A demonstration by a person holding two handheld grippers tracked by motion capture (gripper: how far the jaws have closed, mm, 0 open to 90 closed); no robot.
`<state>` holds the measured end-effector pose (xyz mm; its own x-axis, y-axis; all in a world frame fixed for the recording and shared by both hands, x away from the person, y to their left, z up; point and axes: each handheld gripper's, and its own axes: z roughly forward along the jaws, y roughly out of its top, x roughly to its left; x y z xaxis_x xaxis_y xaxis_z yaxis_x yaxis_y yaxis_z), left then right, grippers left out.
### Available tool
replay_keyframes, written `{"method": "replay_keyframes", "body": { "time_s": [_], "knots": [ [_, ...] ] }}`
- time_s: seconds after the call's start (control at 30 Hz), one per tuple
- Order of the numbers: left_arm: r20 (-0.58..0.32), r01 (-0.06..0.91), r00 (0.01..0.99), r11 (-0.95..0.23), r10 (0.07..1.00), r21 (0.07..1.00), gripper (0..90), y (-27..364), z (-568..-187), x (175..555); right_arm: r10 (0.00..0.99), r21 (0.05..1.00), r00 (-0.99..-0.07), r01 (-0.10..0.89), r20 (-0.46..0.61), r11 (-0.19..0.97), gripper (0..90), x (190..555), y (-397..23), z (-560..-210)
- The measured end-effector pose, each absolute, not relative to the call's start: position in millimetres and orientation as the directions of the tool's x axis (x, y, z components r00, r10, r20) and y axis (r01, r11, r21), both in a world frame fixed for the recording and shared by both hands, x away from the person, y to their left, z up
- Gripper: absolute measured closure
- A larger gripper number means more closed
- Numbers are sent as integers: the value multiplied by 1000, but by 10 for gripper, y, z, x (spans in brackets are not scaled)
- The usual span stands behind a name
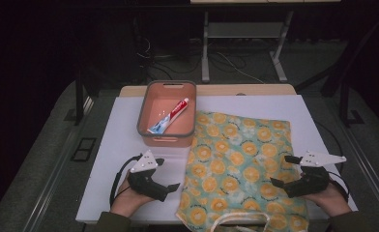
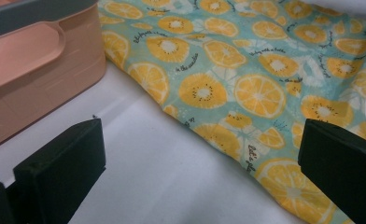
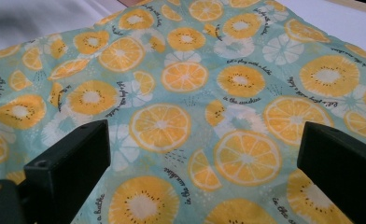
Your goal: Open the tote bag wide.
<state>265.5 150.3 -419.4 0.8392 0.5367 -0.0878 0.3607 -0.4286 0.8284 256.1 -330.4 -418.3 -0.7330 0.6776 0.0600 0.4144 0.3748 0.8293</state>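
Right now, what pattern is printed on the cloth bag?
Orange citrus slices on teal cloth bag; clearest in the right gripper view.

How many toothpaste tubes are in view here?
1. The toothpaste tube lies diagonally inside the pink bin, left of the citrus-print bag. The bag could hide others.

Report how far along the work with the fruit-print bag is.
Barely started. Done: nothing visible; the toothpaste tube lies in the pink bin. In hand: the left gripper and right gripper flank the flat fruit-print bag, jaws open, holding nothing. Left: gripping the bag and everything after.
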Motion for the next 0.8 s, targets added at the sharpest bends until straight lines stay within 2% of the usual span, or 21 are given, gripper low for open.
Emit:
{"method": "replay_keyframes", "body": {
  "time_s": [0.33, 0.8],
  "knots": [
    [-80, 370, 829, -437, 553, 820, 6, 1463, -4199, 2633, 680, 831, -731, 408, 50, 378, 25, 2550, -3293, -4179],
    [-70, 377, 812, -428, 580, 821, 48, 1252, -4211, 2844, 683, 830, -729, 409, 47, 379, 25, 2561, -3279, -4190]
  ]
}}
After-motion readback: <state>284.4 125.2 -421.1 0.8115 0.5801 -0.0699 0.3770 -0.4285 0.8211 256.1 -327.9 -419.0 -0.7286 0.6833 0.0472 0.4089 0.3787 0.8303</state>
